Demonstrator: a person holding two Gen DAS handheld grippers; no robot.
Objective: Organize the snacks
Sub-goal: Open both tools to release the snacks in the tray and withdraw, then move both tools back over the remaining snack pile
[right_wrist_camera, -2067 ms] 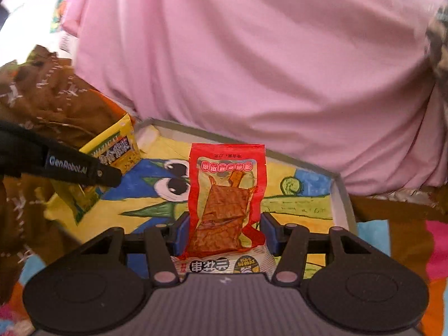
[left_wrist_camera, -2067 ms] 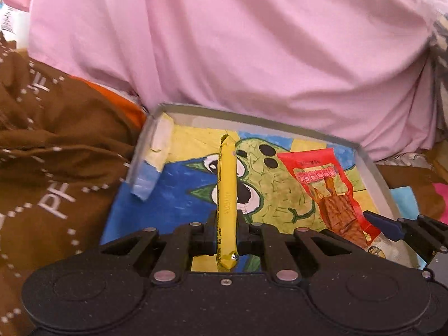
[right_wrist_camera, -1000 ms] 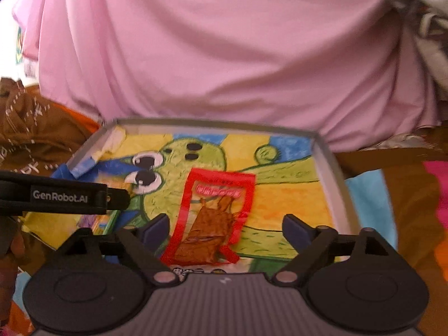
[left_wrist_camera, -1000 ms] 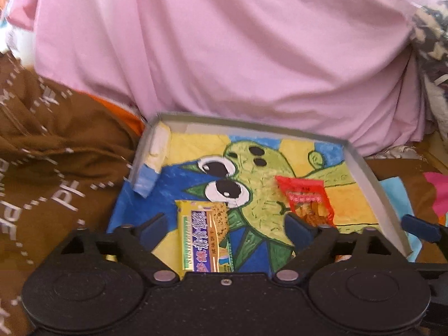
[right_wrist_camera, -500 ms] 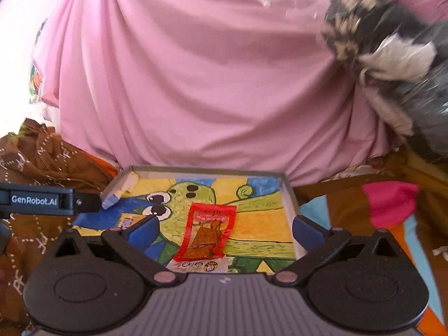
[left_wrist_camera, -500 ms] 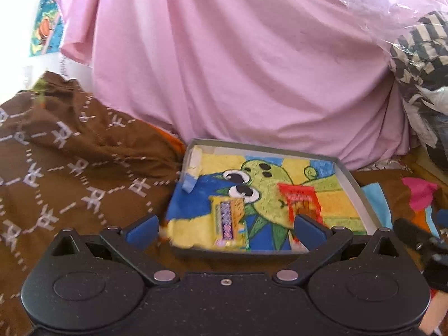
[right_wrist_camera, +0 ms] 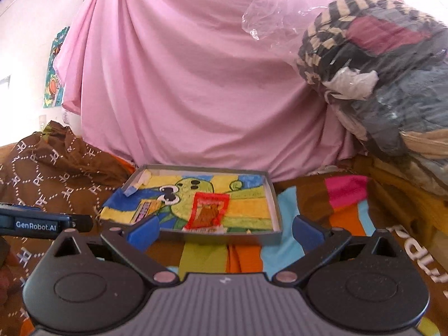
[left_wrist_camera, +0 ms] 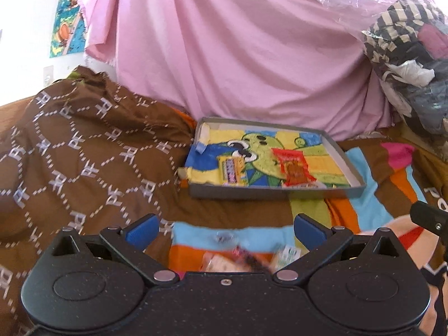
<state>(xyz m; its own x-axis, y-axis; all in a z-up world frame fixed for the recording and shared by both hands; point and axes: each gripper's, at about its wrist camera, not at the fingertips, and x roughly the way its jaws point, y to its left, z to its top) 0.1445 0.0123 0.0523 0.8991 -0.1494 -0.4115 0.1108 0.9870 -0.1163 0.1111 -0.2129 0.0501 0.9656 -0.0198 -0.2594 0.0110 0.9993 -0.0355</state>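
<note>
With both of my grippers drawn back from the tray point(left_wrist_camera: 275, 191), the step in hand looks like fetching the next snack from the loose packets point(left_wrist_camera: 246, 260) lying blurred on the striped blanket point(left_wrist_camera: 361, 201) just under my left gripper point(left_wrist_camera: 224, 228). Its jaws have just been opening and stand wide apart with nothing between them; the same goes for my right gripper point(right_wrist_camera: 224, 228), whose jaws have just been opening and are empty too. Inside the tray, a yellow wafer bar point(left_wrist_camera: 232, 172) lies flat toward the left and a red packet point(left_wrist_camera: 294, 169) lies flat toward the right, apart from each other, on the cartoon picture lining the bottom. To do this well, I judge I should tip my left gripper down over one packet only, straddle its narrow side, and close gently so the wrapper does not crumple or slide. I would then set it in the bare space between or beside the two already placed, not on top of them.
</note>
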